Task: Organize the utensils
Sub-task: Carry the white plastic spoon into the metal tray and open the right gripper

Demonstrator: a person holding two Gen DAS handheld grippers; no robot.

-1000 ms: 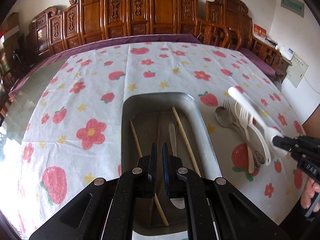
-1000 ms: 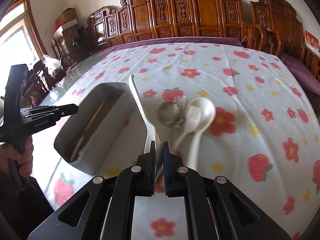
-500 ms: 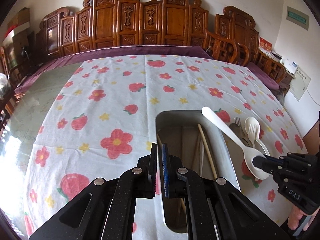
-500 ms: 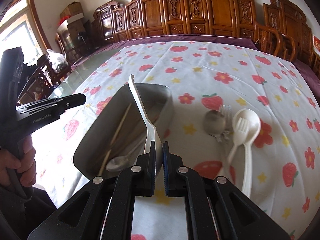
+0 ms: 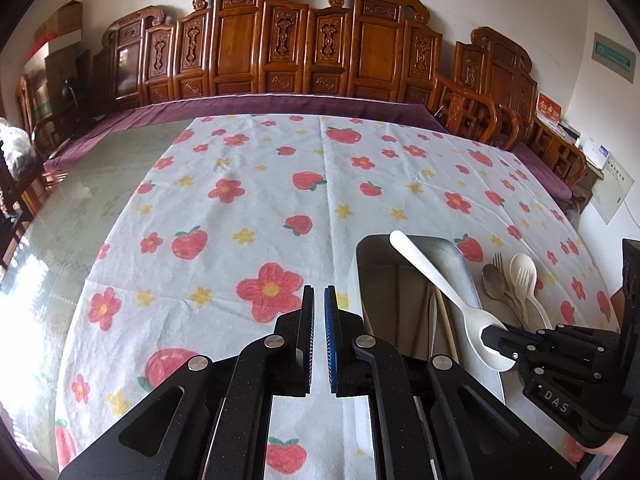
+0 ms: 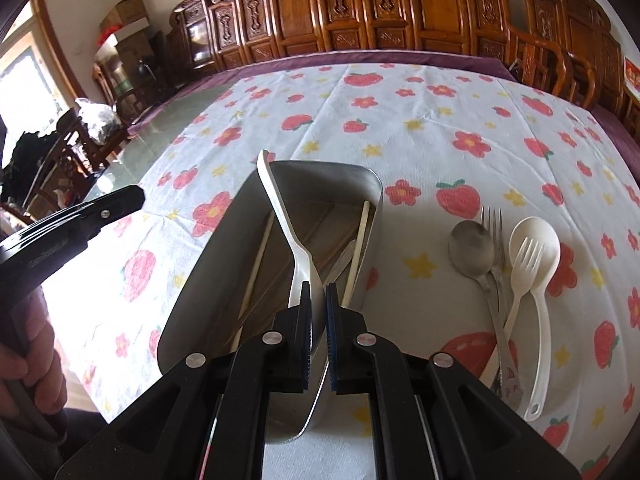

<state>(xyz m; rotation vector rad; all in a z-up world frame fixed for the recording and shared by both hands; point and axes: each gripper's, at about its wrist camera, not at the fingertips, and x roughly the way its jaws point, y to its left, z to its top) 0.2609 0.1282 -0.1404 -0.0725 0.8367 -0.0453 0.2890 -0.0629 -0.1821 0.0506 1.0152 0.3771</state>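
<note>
While the R gripper (image 6: 317,308) clamps the bowl of a white spoon (image 6: 280,216), its handle slants up over the metal tray (image 6: 224,248), which holds chopsticks (image 6: 256,264). L gripper (image 5: 319,320) hangs w/ pads nearly together, nothing between, left of tray. Metal spoon (image 6: 472,250), forks & another white spoon lie on cloth (image 6: 420,128) right of tray.

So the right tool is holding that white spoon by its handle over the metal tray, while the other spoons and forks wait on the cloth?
Not quite: the right tool grips the white spoon by its bowl, its handle pointing away over the metal tray, as the left wrist view shows. The other spoons and forks do lie on the cloth.
</note>
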